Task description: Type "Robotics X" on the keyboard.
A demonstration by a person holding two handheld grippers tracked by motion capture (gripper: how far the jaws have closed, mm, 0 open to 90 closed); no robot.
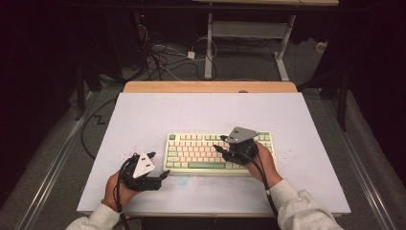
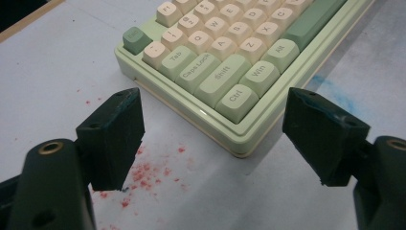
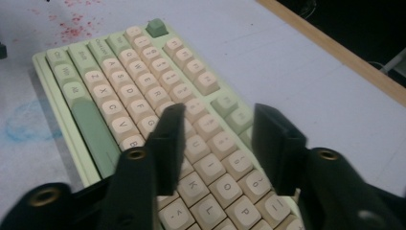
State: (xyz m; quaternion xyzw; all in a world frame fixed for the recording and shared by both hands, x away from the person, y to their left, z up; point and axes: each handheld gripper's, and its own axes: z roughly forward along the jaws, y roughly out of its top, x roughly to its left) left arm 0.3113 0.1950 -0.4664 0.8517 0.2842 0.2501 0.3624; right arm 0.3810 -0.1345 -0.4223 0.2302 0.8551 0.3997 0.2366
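A: How do the two hands sit?

B: The right hand (image 1: 266, 165) reaches in from the bottom edge and holds the right claw (image 1: 221, 143) low over the right half of the keyboard (image 1: 191, 153), pointing toward the keyboard's left end. Its jaws stand partly apart with nothing between them; in the right gripper view they hang just above the letter keys.

A: And the other one?

B: The left hand (image 1: 119, 189) rests at the near left of the counter (image 1: 143, 110), with the left claw (image 1: 160, 165) aimed at the keyboard's near-left corner. Its jaws are spread wide and empty, just short of that corner.

A: What is there to count?

B: One keyboard, pale green with cream keys, lying flat at the middle of the counter's near half. Two claws. A scatter of red specks (image 2: 143, 172) beside the keyboard's left end, and one blue smudge (image 1: 182, 181) in front of it.
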